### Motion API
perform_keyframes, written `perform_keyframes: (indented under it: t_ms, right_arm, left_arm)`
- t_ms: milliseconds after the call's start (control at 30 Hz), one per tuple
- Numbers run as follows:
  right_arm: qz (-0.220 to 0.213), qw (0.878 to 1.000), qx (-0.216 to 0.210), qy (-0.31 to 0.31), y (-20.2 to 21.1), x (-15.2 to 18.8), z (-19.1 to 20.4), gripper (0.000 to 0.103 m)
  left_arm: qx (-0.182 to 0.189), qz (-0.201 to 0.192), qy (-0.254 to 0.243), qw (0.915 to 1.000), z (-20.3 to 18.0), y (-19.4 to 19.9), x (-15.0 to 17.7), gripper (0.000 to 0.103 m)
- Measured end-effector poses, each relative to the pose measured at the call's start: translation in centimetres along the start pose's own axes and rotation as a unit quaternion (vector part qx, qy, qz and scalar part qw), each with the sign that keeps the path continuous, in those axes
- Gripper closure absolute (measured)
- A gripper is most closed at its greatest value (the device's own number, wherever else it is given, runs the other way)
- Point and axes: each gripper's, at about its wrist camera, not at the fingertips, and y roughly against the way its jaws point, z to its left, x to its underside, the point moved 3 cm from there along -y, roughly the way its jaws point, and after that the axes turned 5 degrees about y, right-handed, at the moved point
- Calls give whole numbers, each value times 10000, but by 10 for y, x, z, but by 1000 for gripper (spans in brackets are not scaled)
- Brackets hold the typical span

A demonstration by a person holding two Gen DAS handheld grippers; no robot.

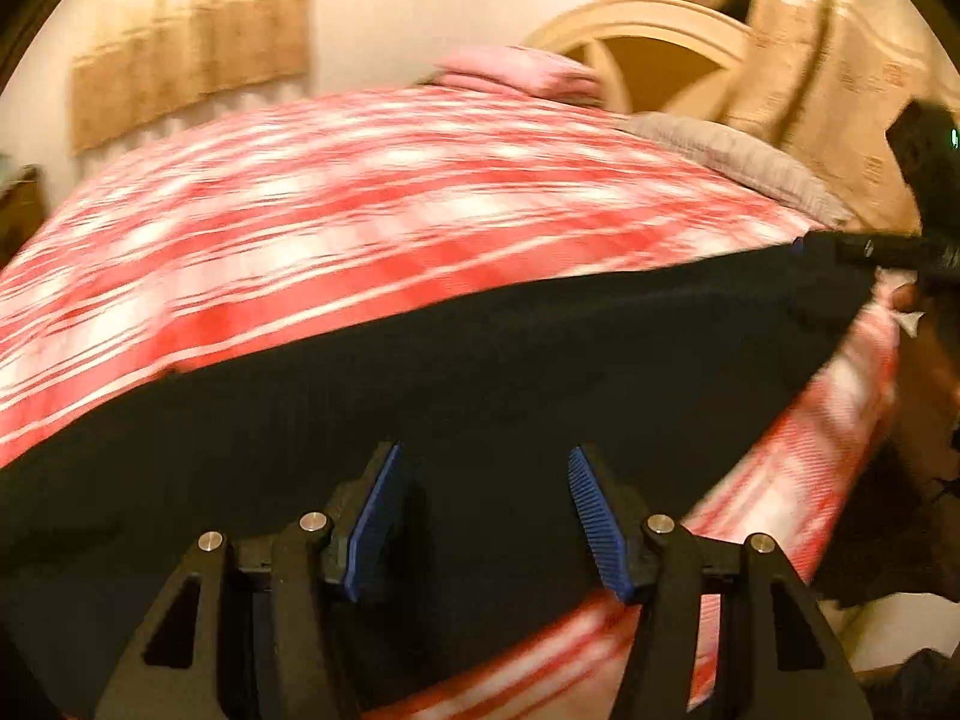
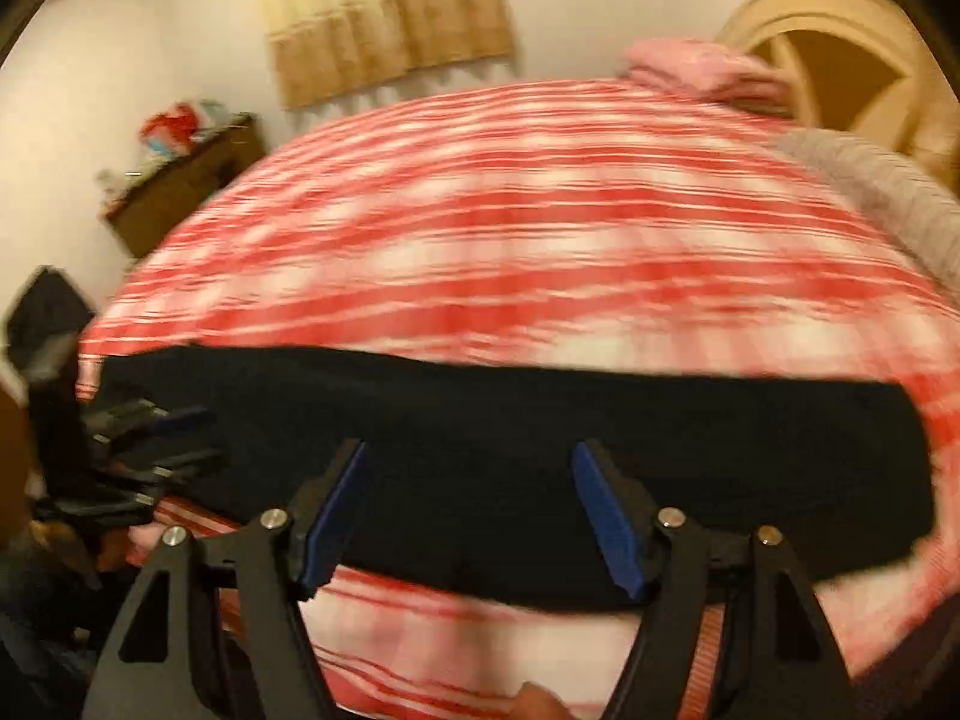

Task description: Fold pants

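Note:
Black pants (image 1: 420, 384) lie as a long dark band across the near edge of a bed with a red and white checked cover (image 1: 360, 210). My left gripper (image 1: 485, 456) is open, its blue pads (image 1: 375, 516) spread just above the pants. My right gripper (image 2: 468, 453) is open over the same pants (image 2: 540, 420), which stretch from left to right. The right gripper shows at the far right of the left wrist view (image 1: 864, 249), at the pants' end. The left gripper shows at the left of the right wrist view (image 2: 150, 450). Both views are blurred.
A pink folded cloth (image 1: 522, 69) and a grey pillow (image 1: 738, 159) lie at the head of the bed by a cream headboard (image 1: 654, 18). A dark wooden cabinet (image 2: 180, 180) with clutter stands left of the bed. Beige curtains (image 2: 384, 6) hang on the far wall.

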Motion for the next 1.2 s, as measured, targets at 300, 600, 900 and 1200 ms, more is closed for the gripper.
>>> perform_keyframes:
  t_ms: [300,600,900,1200]
  right_arm:
    - [436,9852,-1633,268,-122,-71,114,34]
    - [1285,9670,-2142,494,-230,-95,202,39]
    - [1745,9491,-2538,657,-251,-94,227,59]
    - [1271,9588,-2465,619,-236,-101,229,95]
  left_arm:
    - [222,-46,701,9973,41,5,28,34]
    - [371,-158,707,9967,38,10,37,33]
    - [373,-209,622,9971,32,10,39,30]
    - [331,-248,621,9972,27,12,41,29]
